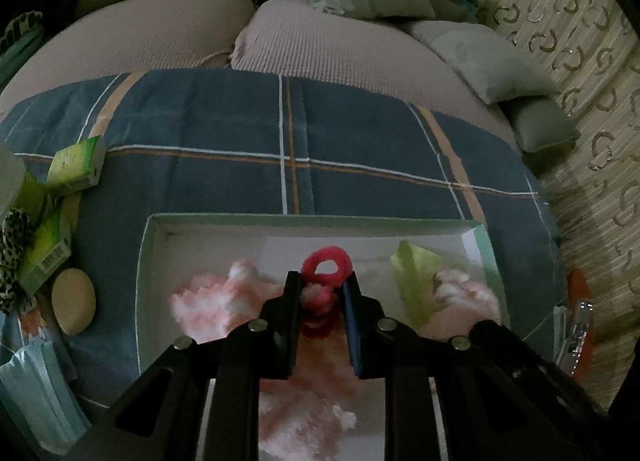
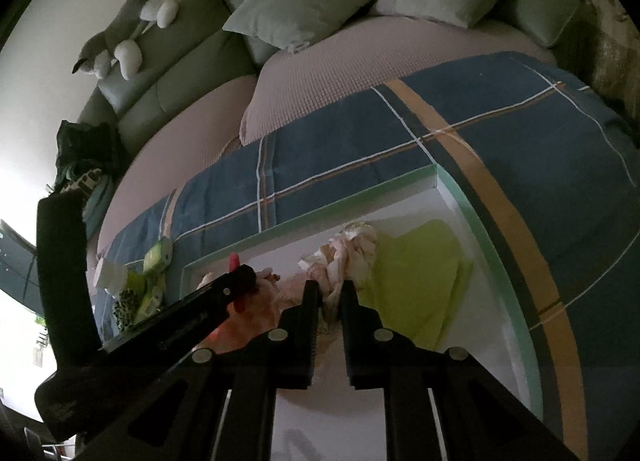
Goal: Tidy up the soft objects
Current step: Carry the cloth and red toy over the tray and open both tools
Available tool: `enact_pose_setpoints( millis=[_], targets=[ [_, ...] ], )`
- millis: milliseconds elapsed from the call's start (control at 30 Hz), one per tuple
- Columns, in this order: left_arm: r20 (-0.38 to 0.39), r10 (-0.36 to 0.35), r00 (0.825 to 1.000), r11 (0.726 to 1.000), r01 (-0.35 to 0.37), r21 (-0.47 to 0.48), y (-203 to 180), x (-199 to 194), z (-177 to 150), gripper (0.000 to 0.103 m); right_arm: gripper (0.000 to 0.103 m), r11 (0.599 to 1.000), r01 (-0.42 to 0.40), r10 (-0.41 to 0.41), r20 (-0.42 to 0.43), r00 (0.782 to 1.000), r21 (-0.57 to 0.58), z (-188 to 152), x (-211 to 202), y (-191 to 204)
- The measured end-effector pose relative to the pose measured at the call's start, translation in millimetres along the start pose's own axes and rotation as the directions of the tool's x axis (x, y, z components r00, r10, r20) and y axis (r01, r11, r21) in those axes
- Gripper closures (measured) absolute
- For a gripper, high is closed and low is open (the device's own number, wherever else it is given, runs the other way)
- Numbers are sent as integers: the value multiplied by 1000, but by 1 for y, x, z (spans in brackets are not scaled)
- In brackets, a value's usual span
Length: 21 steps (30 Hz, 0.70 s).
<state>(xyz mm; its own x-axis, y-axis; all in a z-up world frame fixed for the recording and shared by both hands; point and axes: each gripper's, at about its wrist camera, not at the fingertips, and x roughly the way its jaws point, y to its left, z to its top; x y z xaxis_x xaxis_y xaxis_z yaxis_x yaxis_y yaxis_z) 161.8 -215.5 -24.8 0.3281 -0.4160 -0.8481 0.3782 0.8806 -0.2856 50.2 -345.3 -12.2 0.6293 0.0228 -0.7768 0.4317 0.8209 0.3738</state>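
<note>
Nearest the lens, the left tongs (image 1: 320,293) are grasping a red fuzzy scrunchie (image 1: 326,267), its loop standing clear just beyond the tips, low over the shallow white box (image 1: 240,223) with the green rim. The scrunchie is judged light, limp and springy; gripping the bunched band rather than the open loop should be holding it securely.

Left of these tongs, outside the box on the plaid blanket (image 1: 224,133), are lying green tissue packs (image 1: 76,165), a leopard-print fabric piece (image 1: 14,257) and a smooth tan oval pad (image 1: 74,301). Directly under the tongs a fluffy pink-and-white fabric (image 1: 216,301) is spreading across the box floor. To the right a flat yellow-green cloth (image 1: 412,273) is lying partly under a crumpled pale pink item (image 1: 464,293).

The right tongs (image 2: 330,289) are closing narrowly on a fold of that crumpled pale pink item; whether it is pinched firmly cannot be told. It appears soft, crushable and weightless, best taken at a thick fold.
</note>
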Motion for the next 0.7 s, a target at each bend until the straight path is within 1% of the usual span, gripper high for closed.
enact_pose_setpoints(
  millis=[67, 133, 200, 267, 367, 433, 500, 533, 600, 667, 700],
  targets=[
    [5, 2, 1000, 1000, -2, -5, 1, -3, 0, 81, 89, 1000, 1, -1, 9, 1000, -3, 1, -2, 0],
    [4, -2, 1000, 1000, 2, -11, 4, -6, -1, 77, 89, 1000, 6, -6, 17, 1000, -1, 1, -5, 0],
    [13, -4, 1000, 1000, 4, -18, 5, -11, 0, 65, 89, 1000, 13, -13, 27, 1000, -1, 2, -8, 0],
    [22, -6, 1000, 1000, 6, -20, 5, -17, 0, 60, 89, 1000, 23, -23, 31, 999, -1, 2, -10, 0],
    [33, -6, 999, 1000, 7, -25, 6, -25, 1, 59, 89, 1000, 28, -28, 34, 999, 0, 2, -12, 0],
    [40, 9, 999, 1000, -8, -27, 8, -31, 1, 57, 89, 1000, 29, -29, 39, 999, -3, 3, -14, 0],
    [47, 55, 997, 998, -54, -31, 12, -38, 2, 47, 89, 999, 33, -32, 45, 998, -11, 3, -16, 1],
    [56, 82, 995, 996, -80, -29, 13, -40, 2, 46, 89, 999, 38, -38, 46, 998, -15, 3, -16, 1],
    [73, 167, 983, 986, -167, -11, 16, -46, 2, 44, 89, 998, 53, -52, 42, 998, -27, 3, -15, 3],
    [76, 226, 971, 974, -226, -5, 22, -48, 2, 39, 89, 996, 72, -71, 30, 997, -48, 2, -12, 7],
    [77, 241, 968, 971, -241, -10, 25, -49, 3, 37, 84, 995, 81, -80, 29, 996, -56, 2, -11, 8]
  ],
)
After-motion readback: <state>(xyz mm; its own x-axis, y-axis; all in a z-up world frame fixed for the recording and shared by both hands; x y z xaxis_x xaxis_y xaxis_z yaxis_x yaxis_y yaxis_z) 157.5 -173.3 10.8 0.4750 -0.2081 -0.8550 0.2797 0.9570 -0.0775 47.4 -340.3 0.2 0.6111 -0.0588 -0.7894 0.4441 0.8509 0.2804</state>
